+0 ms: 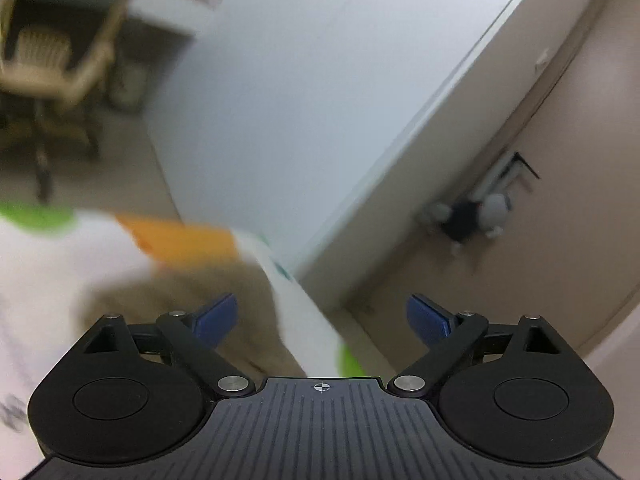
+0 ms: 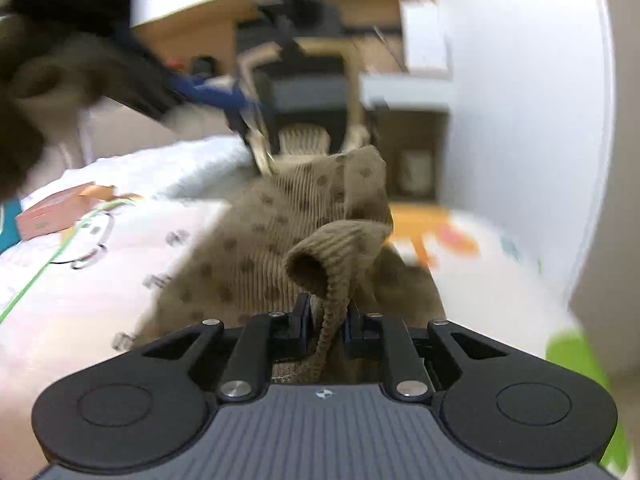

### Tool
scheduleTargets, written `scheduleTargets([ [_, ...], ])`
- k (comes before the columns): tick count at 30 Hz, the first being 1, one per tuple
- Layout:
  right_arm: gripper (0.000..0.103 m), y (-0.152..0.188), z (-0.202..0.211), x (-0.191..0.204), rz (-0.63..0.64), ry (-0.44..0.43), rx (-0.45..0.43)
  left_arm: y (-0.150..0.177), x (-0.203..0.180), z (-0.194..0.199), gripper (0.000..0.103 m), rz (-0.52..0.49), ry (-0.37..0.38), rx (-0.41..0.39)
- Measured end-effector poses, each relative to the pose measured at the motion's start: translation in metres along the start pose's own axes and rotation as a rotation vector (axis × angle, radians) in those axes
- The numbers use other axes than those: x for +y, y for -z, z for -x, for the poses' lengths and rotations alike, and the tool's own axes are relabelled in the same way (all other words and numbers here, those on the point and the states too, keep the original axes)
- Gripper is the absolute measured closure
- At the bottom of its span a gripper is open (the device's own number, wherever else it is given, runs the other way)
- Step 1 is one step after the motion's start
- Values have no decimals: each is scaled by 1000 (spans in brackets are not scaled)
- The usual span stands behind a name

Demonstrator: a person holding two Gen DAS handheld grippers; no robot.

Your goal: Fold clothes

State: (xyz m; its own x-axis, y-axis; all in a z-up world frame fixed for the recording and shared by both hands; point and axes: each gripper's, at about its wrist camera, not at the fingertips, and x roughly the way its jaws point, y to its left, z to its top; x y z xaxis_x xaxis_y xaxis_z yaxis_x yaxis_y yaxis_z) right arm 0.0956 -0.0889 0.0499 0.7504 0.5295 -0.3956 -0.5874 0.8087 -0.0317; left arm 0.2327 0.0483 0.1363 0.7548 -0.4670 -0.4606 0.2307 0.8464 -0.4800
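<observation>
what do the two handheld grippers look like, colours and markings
Both match: the left gripper and right gripper have matte black bodies, a ribbed dark grey plate with a small white crosshair mark, round black side housings, black linkage bars with silver pins, and blue finger pads.
</observation>
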Motion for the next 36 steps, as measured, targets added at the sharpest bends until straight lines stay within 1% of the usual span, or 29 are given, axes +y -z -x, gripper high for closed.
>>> scheduleTargets([
  [2, 88, 6, -2, -12, -28, 19, 32, 6, 12, 12, 7, -70, -144, -28],
  [4, 88, 11, -4, -24, -55, 38, 63, 21, 28, 15, 7, -111, -278, -3],
  [5, 86, 14, -5, -31, -69, 48, 79, 31, 38, 11, 7, -110, -314, 31],
  [6, 77, 17, -7, -37, -83, 57, 95, 42, 47, 4, 7, -98, -335, 66],
  [8, 66, 23, -9, -49, -110, 76, 127, 62, 65, -11, 8, -79, -377, 131],
  [10, 62, 18, -23, -55, -109, 71, 143, 78, 75, -26, 9, -74, -405, 161],
  [11, 55, 15, -32, -57, -107, 67, 151, 80, 76, -29, 13, -71, -395, 156],
  [12, 48, 12, -40, -60, -105, 63, 158, 80, 75, -31, 21, -73, -378, 149],
  [13, 47, 9, -48, -62, -102, 59, 166, 78, 70, -32, 27, -83, -353, 141],
  [14, 47, 5, -56, -64, -100, 55, 173, 76, 65, -32, 40, -94, -327, 133],
  [15, 47, 2, -64, -67, -98, 51, 181, 76, 58, -33, 45, -116, -312, 123],
  [17, 47, -4, -80, -72, -94, 43, 196, 76, 42, -38, 44, -189, -320, 107],
  [19, 47, -10, -96, -77, -89, 35, 211, 77, 34, -44, 42, -229, -313, 101],
  [20, 47, -13, -104, -79, -87, 31, 218, 77, 33, -46, 40, -238, -307, 101],
  [22, 47, -19, -120, -84, -83, 23, 233, 77, 39, -43, 39, -222, -288, 110],
  [23, 47, -23, -128, -87, -80, 19, 240, 77, 42, -42, 36, -214, -278, 114],
  [25, 40, -29, -144, -92, -76, 11, 255, 72, 52, -36, 24, -169, -245, 123],
  [26, 40, -32, -153, -94, -74, 7, 263, 70, 58, -34, 17, -149, -233, 128],
  [28, 40, -32, -125, -120, -205, -38, 199, 72, 67, -35, 17, -139, -229, 138],
  [29, 37, -31, -109, -134, -277, -62, 162, 74, 72, -35, 19, -134, -228, 144],
  [31, 36, -23, -87, -154, -382, -97, 126, 76, 82, -36, 19, -124, -224, 154],
  [32, 36, -16, -82, -160, -417, -117, 123, 77, 86, -38, 20, -115, -216, 157],
  [34, 36, -2, -83, -164, -475, -188, 147, 76, 90, -42, 23, -101, -192, 152],
  [36, 36, 10, -96, -158, -484, -233, 186, 78, 91, -44, 23, -101, -186, 148],
])
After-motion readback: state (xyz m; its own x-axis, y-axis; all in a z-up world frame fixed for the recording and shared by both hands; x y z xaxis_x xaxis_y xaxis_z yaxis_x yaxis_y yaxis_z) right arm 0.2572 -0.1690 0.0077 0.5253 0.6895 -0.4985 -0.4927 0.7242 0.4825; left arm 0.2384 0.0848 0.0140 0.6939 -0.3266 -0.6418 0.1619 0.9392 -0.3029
